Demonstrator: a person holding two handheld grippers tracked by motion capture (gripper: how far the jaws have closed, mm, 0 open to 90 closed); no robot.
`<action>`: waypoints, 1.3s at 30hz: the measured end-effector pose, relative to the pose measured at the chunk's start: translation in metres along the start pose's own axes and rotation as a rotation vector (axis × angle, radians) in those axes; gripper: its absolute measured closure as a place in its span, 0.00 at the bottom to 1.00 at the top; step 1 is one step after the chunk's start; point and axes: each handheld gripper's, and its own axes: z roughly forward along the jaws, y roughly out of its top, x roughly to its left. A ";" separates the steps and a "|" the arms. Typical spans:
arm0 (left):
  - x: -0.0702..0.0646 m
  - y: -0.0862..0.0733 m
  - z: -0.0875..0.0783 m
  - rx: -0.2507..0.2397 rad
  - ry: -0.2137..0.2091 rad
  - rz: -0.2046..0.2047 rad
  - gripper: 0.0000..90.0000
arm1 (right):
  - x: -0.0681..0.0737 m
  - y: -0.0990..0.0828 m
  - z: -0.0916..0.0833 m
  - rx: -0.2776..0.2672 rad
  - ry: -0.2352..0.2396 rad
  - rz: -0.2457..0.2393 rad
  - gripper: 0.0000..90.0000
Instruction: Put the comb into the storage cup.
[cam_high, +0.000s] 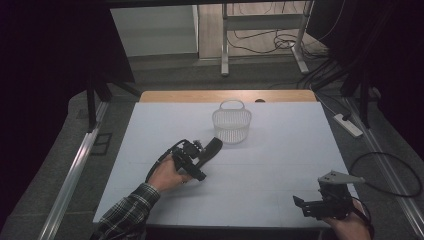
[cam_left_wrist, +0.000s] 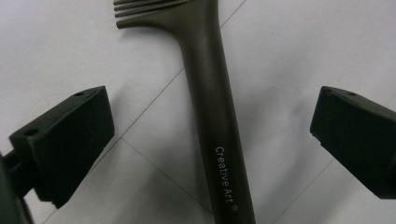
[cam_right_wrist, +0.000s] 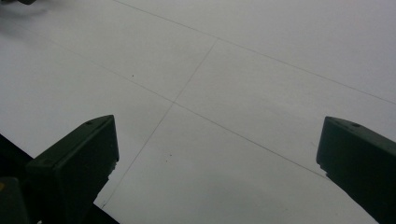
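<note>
A dark long-handled tool (cam_left_wrist: 219, 140) printed "Creative Art" lies flat on the white table sheet, and the edge of its head shows comb-like teeth (cam_left_wrist: 144, 7). In the high view the tool (cam_high: 214, 146) points toward a white mesh basket (cam_high: 231, 125) with a loop handle. My left gripper (cam_high: 204, 161) is open, with its jaws wide on either side of the handle and not touching it (cam_left_wrist: 212, 105). My right gripper (cam_high: 301, 206) stands open near the front right of the table, over bare sheet (cam_right_wrist: 217, 140).
The white sheet (cam_high: 280, 150) covers the table, with a wooden strip (cam_high: 200, 96) along the far edge. A power strip (cam_high: 348, 125) and cables lie on the floor at the right. Table legs (cam_high: 225, 50) stand beyond.
</note>
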 end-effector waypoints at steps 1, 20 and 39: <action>0.000 0.000 0.001 0.005 0.006 -0.001 0.00 | 0.000 0.000 0.000 0.000 0.000 0.000 0.00; 0.001 -0.006 -0.005 0.002 0.027 -0.003 0.38 | 0.000 0.000 0.001 0.014 0.001 0.001 0.00; -0.001 -0.008 -0.010 0.021 0.017 -0.025 0.75 | 0.000 0.001 0.002 0.023 0.003 -0.003 0.00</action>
